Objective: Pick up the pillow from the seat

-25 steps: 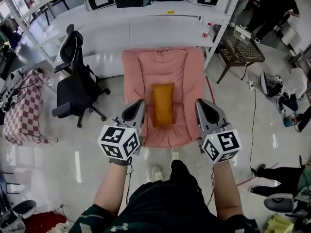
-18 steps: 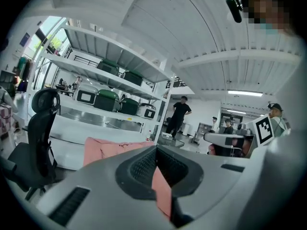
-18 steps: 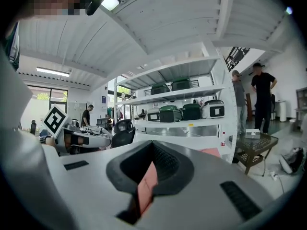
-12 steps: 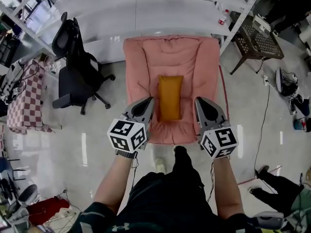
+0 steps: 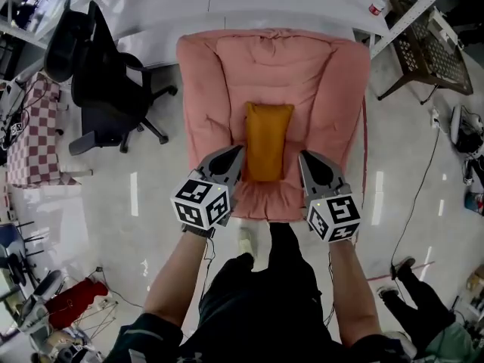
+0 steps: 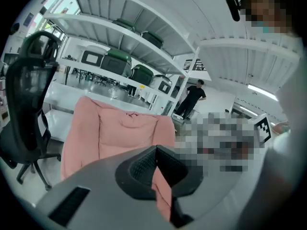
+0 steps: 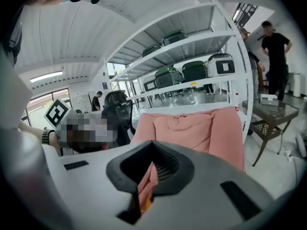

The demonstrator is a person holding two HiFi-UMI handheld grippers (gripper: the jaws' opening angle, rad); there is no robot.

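Observation:
An orange pillow (image 5: 268, 141) lies lengthwise on the seat of a pink padded armchair (image 5: 212, 82). In the head view my left gripper (image 5: 240, 150) is over the seat's front left, just left of the pillow's near end, with its jaws shut and empty. My right gripper (image 5: 302, 156) mirrors it to the right of the pillow, also shut and empty. Neither touches the pillow. The left gripper view shows the shut jaws (image 6: 155, 148) before the armchair (image 6: 115, 128). The right gripper view shows its shut jaws (image 7: 152, 143) and the armchair (image 7: 192, 128); the pillow shows only as an orange sliver.
A black office chair (image 5: 98, 74) stands left of the armchair, with a checked stool (image 5: 34, 142) beyond it. A wire-mesh side table (image 5: 435, 44) is at the right. White shelving with cases (image 7: 192, 71) runs behind. A person in black (image 7: 276, 56) stands far right. The person's feet are below the seat's front.
Both grippers have gone forward and down, from in front of the chair to over the seat's front on either side of the pillow. The armchair looms larger. Both stayed shut.

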